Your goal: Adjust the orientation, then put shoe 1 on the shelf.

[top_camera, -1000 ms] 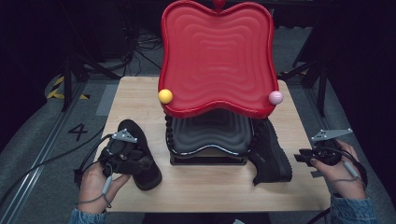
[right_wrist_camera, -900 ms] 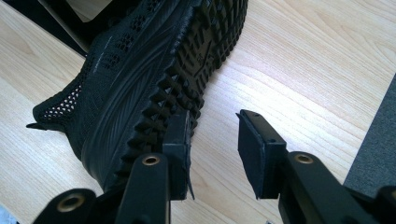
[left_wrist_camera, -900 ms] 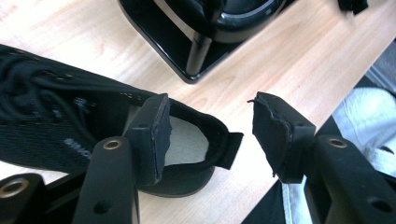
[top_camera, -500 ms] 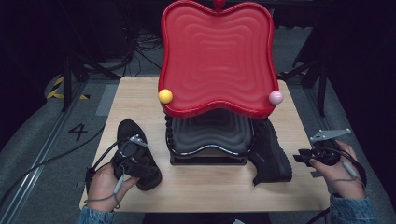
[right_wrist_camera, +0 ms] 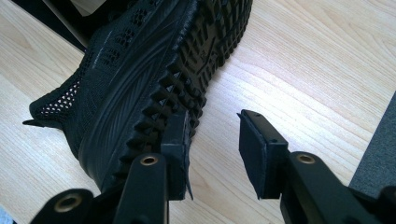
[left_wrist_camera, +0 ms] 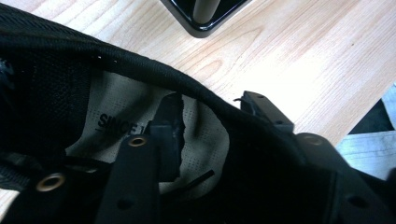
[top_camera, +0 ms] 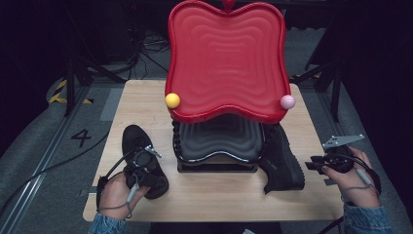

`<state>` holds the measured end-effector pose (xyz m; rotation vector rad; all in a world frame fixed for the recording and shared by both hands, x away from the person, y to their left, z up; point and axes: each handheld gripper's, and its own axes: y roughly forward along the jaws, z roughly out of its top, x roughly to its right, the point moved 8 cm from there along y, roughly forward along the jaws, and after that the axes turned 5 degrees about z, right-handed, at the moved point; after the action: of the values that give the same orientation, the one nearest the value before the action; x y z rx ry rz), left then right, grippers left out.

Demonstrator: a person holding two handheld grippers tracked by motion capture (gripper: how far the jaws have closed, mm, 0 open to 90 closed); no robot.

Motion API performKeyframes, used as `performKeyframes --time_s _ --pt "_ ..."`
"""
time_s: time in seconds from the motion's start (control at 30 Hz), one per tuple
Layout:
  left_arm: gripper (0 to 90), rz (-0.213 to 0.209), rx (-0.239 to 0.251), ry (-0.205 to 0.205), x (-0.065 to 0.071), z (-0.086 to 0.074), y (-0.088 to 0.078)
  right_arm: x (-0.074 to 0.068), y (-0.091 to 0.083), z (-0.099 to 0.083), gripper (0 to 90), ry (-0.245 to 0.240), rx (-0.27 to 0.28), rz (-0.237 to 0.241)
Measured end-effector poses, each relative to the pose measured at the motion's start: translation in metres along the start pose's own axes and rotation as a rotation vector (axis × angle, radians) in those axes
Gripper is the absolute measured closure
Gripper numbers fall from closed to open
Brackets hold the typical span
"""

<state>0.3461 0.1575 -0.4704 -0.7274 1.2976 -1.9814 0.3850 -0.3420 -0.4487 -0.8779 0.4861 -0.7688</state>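
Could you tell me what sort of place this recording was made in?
Probably a studio or lab set up for recording: a lone wooden table stands amid dark surroundings, cables trail over a grey floor, and a numeral 4 is marked on the floor.

1. Your left gripper [top_camera: 146, 168] is black, trailing a grey cable.
2. Your right gripper [top_camera: 316, 165] carries a grey three-cornered plate on top.
3. You wear blue denim sleeves [top_camera: 367, 219], bottom corners.
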Motion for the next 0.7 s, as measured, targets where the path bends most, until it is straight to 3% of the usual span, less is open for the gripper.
performKeyframes --time_s 0.17,0.6,0.7 --pt "72.6 -0.03 -0.006 -0.001 0.0016 0.0001 0.005 0.0006 0.0017 -0.0006 63.9 -0.001 -0.006 0.002" --pt "82.4 -0.08 0.005 -0.041 0.0015 0.0017 0.0107 0.0007 0.0004 -0.0038 63.9 0.003 -0.007 -0.004" --pt "84.4 -0.065 0.011 -0.034 0.0009 0.0016 0.0109 0.0001 0.0003 -0.0039 63.8 0.001 -0.008 -0.005"
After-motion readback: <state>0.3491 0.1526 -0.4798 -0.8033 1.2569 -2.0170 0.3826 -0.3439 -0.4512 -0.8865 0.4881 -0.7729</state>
